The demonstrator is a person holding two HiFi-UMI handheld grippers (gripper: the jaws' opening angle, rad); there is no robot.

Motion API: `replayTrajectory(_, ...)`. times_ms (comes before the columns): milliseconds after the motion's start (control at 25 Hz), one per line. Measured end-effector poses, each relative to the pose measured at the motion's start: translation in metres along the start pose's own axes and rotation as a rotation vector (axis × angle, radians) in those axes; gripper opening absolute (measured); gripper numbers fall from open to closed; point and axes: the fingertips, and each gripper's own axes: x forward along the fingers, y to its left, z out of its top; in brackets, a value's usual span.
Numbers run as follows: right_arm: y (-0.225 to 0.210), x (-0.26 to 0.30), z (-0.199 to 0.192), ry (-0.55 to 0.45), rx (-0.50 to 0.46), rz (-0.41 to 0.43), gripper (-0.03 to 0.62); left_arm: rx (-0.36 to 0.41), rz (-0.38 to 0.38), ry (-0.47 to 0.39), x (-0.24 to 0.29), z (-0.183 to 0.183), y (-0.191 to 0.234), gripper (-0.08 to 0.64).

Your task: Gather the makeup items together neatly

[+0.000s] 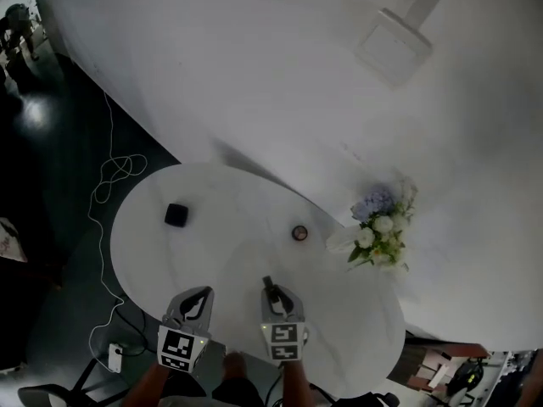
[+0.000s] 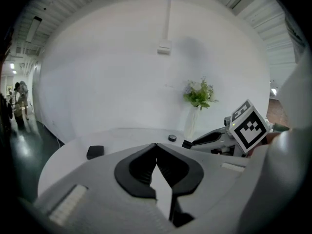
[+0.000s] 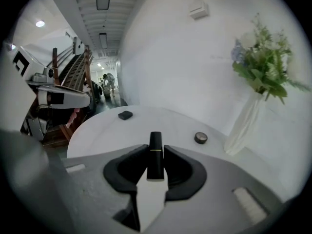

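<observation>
The right gripper [image 3: 156, 150], nearest, clamps a black lipstick [image 3: 155, 158] over the round table [image 1: 221, 253], seemingly to carry it toward the small round pot [image 1: 299, 232] and black compact [image 1: 175, 215], while the left gripper [image 2: 156, 147] hangs closed and empty.

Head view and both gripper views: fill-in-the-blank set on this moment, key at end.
1. The right gripper is shut on a black ____ tube.
2. The left gripper has its jaws ____, with nothing between them.
3. In the head view, the black square compact lies on the ____ side of the table.
4. The small round pot lies between the compact and the white ____.
Missing: lipstick; shut; left; vase
</observation>
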Motion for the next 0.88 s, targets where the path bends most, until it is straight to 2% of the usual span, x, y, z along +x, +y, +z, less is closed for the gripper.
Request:
replayTrajectory(360,-0.056,-0.072,-0.031,-0.028,0.163,-0.202,0.104,0.090,-0.176,-0.008,0.018,0.022,-0.066,0.011)
replayTrajectory(880,-0.113,-0.155,-0.103,-0.027,0.385,-0.463,0.104,0.189,-0.400,0.015,0.040,0.021,-0.159,0.011)
